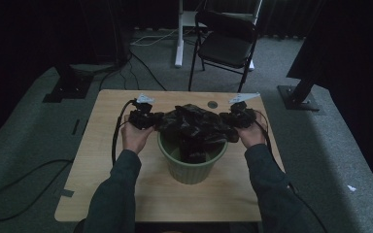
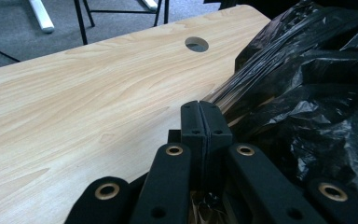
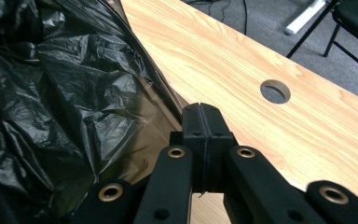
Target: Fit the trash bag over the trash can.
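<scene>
Both tools clamped on bag

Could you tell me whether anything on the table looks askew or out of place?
The black plastic bag is not fitted yet: it lies crumpled in a heap over the green bin, part sagging inside. The left gripper and right gripper pinch its edges.

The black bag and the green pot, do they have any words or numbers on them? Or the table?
No readable text anywhere.
Black plastic bag: plain and crinkled, no print.
Green ribbed pot: no label in the high view.
Wooden table: bare wood grain and a round hole, no sign.
Left hand-held gripper and right hand-held gripper: plain black, no markings.
</scene>
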The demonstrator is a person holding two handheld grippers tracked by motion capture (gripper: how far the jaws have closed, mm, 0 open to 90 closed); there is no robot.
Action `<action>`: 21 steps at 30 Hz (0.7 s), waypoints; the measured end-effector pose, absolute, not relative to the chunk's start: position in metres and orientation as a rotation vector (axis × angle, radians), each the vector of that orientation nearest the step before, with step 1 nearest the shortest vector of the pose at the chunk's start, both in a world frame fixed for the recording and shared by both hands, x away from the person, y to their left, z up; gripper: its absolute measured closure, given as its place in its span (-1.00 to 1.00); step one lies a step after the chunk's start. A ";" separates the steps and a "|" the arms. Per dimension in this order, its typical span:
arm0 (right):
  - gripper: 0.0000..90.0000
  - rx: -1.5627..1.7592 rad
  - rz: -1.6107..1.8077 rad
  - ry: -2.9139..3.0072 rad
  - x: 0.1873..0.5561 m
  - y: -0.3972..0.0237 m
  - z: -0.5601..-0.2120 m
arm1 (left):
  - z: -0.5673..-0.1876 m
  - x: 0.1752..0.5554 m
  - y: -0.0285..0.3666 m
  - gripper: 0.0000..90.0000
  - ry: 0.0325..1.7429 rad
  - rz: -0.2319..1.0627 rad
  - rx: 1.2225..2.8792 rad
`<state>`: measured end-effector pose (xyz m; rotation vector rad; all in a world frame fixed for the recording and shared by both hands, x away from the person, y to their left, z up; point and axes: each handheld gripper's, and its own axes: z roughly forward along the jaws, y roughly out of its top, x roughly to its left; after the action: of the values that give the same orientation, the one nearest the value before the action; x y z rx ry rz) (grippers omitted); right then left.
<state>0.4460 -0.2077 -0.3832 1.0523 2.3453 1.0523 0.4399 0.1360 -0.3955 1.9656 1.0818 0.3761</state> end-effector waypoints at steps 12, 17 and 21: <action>1.00 1.087 1.019 2.349 0.439 -0.220 -0.389 | -0.407 0.433 0.142 0.97 1.092 0.336 1.969; 0.97 1.040 1.028 2.379 0.425 -0.224 -0.389 | -0.401 0.413 0.154 0.83 1.058 0.329 1.932; 0.88 0.985 1.024 2.396 0.415 -0.225 -0.389 | -0.395 0.401 0.164 0.71 1.039 0.347 1.925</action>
<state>0.4154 -0.2246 -0.3887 0.9847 2.3957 1.0235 0.4011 0.1639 -0.3951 1.9251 1.0394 0.3468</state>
